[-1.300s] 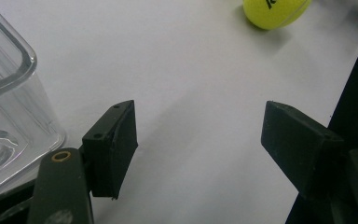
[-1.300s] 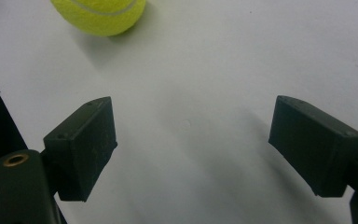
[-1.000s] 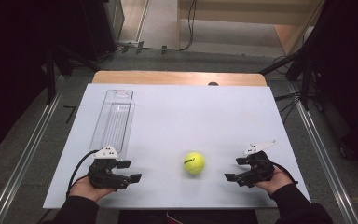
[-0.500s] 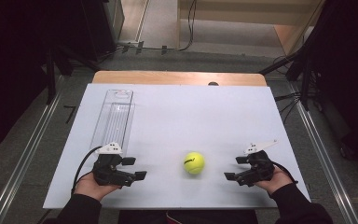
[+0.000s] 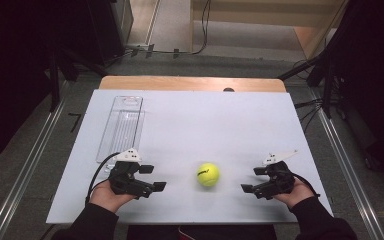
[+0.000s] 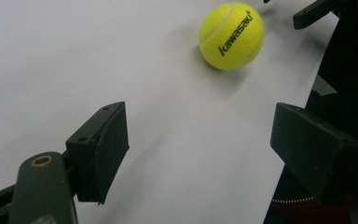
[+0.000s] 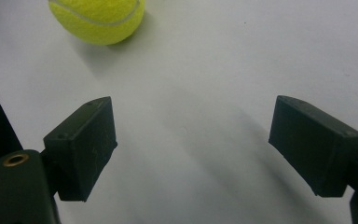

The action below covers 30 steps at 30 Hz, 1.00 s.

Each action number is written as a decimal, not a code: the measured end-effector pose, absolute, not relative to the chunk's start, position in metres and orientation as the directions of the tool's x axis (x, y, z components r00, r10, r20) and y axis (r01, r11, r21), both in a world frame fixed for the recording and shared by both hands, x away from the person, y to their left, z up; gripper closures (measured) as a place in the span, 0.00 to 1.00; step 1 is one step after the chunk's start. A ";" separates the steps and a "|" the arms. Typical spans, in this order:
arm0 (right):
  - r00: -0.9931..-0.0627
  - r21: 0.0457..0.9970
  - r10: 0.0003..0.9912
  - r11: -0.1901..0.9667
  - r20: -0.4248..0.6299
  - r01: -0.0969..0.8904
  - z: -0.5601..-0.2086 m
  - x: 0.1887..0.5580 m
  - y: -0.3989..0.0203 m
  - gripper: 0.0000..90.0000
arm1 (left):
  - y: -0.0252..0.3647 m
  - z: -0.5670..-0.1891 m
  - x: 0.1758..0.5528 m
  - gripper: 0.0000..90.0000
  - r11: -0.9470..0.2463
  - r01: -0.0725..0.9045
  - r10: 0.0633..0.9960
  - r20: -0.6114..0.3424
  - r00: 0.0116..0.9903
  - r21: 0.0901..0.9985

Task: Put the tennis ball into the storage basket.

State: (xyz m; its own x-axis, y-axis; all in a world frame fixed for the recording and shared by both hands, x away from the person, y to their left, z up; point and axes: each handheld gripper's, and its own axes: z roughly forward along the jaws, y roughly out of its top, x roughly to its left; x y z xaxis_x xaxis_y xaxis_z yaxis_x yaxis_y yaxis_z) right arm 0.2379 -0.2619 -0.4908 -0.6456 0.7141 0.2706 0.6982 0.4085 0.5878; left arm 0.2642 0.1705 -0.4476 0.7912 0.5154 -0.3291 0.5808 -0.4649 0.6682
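**Tennis ball flanked by two open grippers at the near edge**

The yellow tennis ball (image 5: 208, 174) is seen resting on the white table (image 5: 220, 125), near the front edge and a little right of centre. Black lettering reading "kawasaki" is carried on its felt in the left gripper view (image 6: 231, 35), where a soft shadow is cast beneath it. In the right gripper view the ball (image 7: 98, 18) is cut off by the top edge, with a white seam line visible across it.

To the ball's left, the left gripper (image 5: 150, 177) is held low over the table in the person's left hand (image 5: 111, 196). Its fingers (image 6: 100, 151) are spread wide apart and nothing is gripped between them; the ball lies well ahead of them. A black cable is looped from the gripper's back.

To the ball's right, the right gripper (image 5: 252, 180) is held in the right hand (image 5: 292, 192), pointed toward the ball. Its fingers (image 7: 81, 147) are likewise parted wide, with bare table between them and nothing held.

Farther back on the left side of the table, a clear plastic tray (image 5: 121, 131) is laid lengthwise, well apart from the ball. A wooden strip (image 5: 190, 83) is seen along the table's far edge.
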 end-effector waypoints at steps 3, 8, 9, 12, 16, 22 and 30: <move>-0.647 0.589 0.712 0.409 0.272 0.697 -0.491 0.238 -0.262 0.14 | 0.164 -0.445 0.265 0.18 -0.474 0.566 0.486 -0.336 0.807 0.674; -0.648 0.592 0.711 0.407 0.274 0.696 -0.490 0.237 -0.261 0.14 | 0.155 -0.443 0.266 0.15 -0.491 0.552 0.464 -0.334 0.821 0.674; -0.647 0.591 0.711 0.407 0.273 0.697 -0.490 0.237 -0.261 0.14 | 0.153 -0.443 0.267 0.15 -0.488 0.552 0.463 -0.336 0.820 0.676; -0.647 0.592 0.712 0.405 0.274 0.696 -0.490 0.237 -0.261 0.14 | 0.150 -0.442 0.268 0.11 -0.479 0.553 0.464 -0.338 0.819 0.682; -0.647 0.592 0.712 0.406 0.272 0.696 -0.490 0.237 -0.262 0.14 | 0.144 -0.441 0.271 0.04 -0.464 0.549 0.464 -0.337 0.819 0.695; -0.651 0.598 0.709 0.406 0.271 0.691 -0.490 0.238 -0.261 0.14 | 0.136 -0.442 0.274 0.02 -0.455 0.551 0.476 -0.332 0.814 0.699; -0.651 0.597 0.710 0.407 0.269 0.691 -0.490 0.237 -0.261 0.14 | 0.132 -0.442 0.277 0.00 -0.448 0.566 0.503 -0.327 0.800 0.692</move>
State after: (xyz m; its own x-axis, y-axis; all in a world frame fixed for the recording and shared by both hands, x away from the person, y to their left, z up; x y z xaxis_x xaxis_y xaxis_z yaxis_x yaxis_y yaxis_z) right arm 0.2374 -0.2613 -0.4899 -0.6507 0.7099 0.2694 0.6912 0.4070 0.5972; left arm 0.2775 0.1318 -0.4418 0.7997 0.5035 -0.3272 0.5656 -0.4485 0.6921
